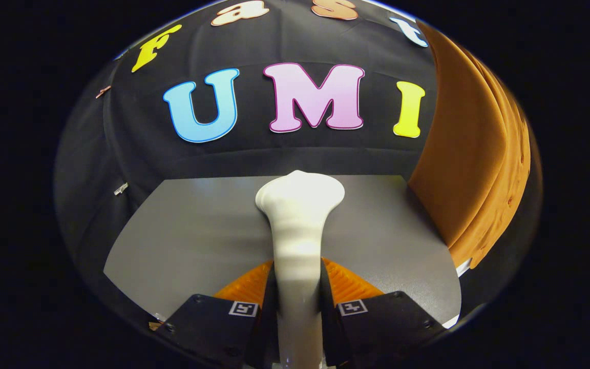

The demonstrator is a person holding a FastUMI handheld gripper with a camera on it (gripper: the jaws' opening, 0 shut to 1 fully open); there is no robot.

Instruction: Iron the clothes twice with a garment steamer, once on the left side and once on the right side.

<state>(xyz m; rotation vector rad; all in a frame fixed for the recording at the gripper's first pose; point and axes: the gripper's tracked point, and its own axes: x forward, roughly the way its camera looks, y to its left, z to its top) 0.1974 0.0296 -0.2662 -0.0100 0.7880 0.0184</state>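
The white, smooth plastic garment steamer [299,225] is seen clamped in the claw [298,287], its slim handle pinched from both sides by the two fingers [246,287], which are pressed against it left and right. The handle is run forward between them, and the flared head is carried out beyond the fingertips, held above the flat grey bench [192,241]. The head is seen over the middle of the bench, toward its far edge, pointing at the black cloth wall [121,154] behind. Whether the head is touching anything cannot be told from here; it appears to be held clear of the surface.

Along the right edge of the bench, the orange-brown fabric garment [469,169] is hung, draped in smooth vertical folds from high up down to just past the bench's right side. A gap is kept between steamer head and garment: the two are well apart, the garment off to the right of the claw. A small strip of white [461,266] is glimpsed beneath the garment's lower hem, at the bench's near right corner; what it is cannot be told.
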